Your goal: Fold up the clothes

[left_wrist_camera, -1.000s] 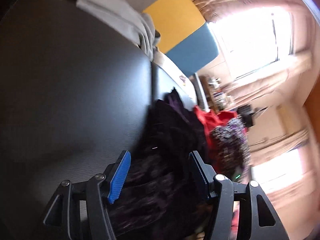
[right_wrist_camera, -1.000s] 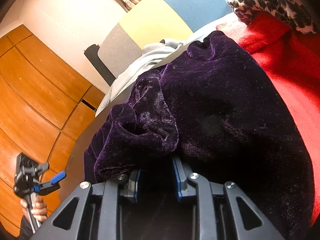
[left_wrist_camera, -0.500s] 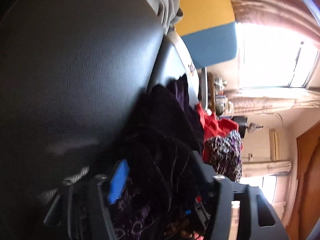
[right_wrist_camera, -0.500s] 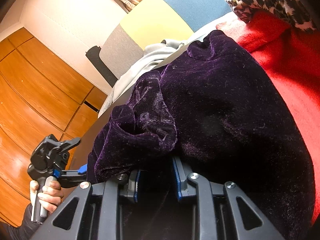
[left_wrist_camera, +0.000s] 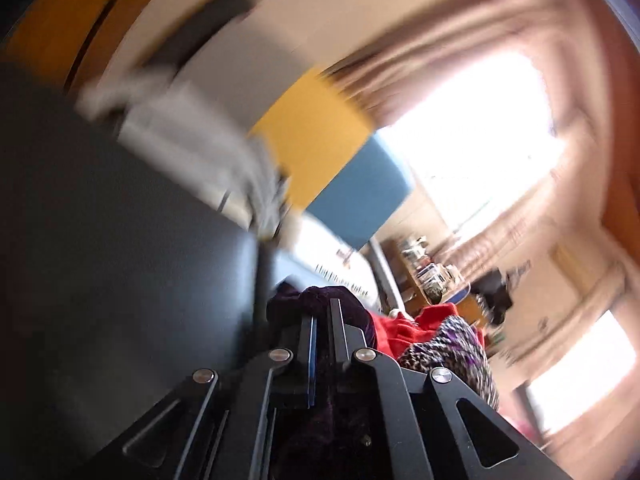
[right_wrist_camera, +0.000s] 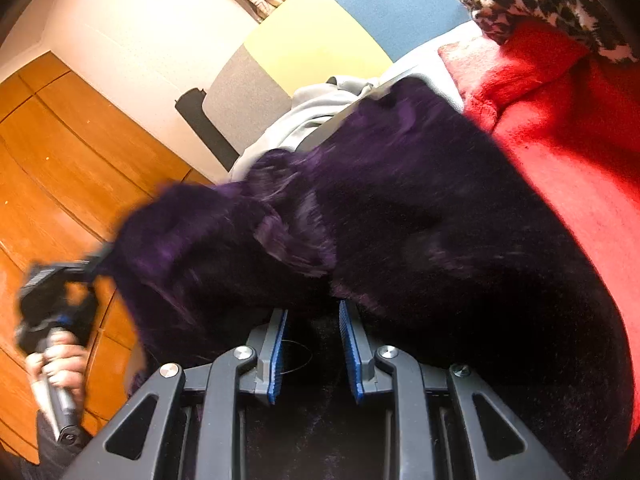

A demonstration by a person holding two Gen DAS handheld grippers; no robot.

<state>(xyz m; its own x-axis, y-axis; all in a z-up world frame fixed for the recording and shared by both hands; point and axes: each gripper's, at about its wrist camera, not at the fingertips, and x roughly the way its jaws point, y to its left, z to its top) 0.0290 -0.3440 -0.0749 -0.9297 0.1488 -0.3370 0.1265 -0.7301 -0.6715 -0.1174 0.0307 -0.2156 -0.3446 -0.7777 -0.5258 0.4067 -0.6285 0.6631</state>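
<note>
The dark counter (left_wrist_camera: 120,280) is stretching out bare to the left of the left claw (left_wrist_camera: 320,320), giving wide open room on that side, while its far edge is carrying a blurred grey garment (left_wrist_camera: 192,136). To the right the room is crowding up: a red garment (left_wrist_camera: 404,330) and a patterned garment (left_wrist_camera: 452,344) are lying just beside the purple velvet garment (right_wrist_camera: 400,220), which is spreading over the counter from the near edge toward the far one and touching the red one along its right side.

The left claw's jaws have just been closing and are now pressed together, with dark velvet bunching just behind them; in the right wrist view this claw (right_wrist_camera: 94,258) is pinching a left corner of the velvet and lifting it off the counter, a hand (right_wrist_camera: 60,364) gripping its handle. The right claw (right_wrist_camera: 312,316) is sitting narrowly parted at the near hem, dark cloth lying between its blue pads (right_wrist_camera: 278,356); whether they are pressing on it I cannot tell.

Compared with a second ago, the left claw was spread wide above the cloth, and the velvet's left side was lying slumped; now that side is being pulled up and out to the left, blurring. The right claw is staying where it was.
</note>
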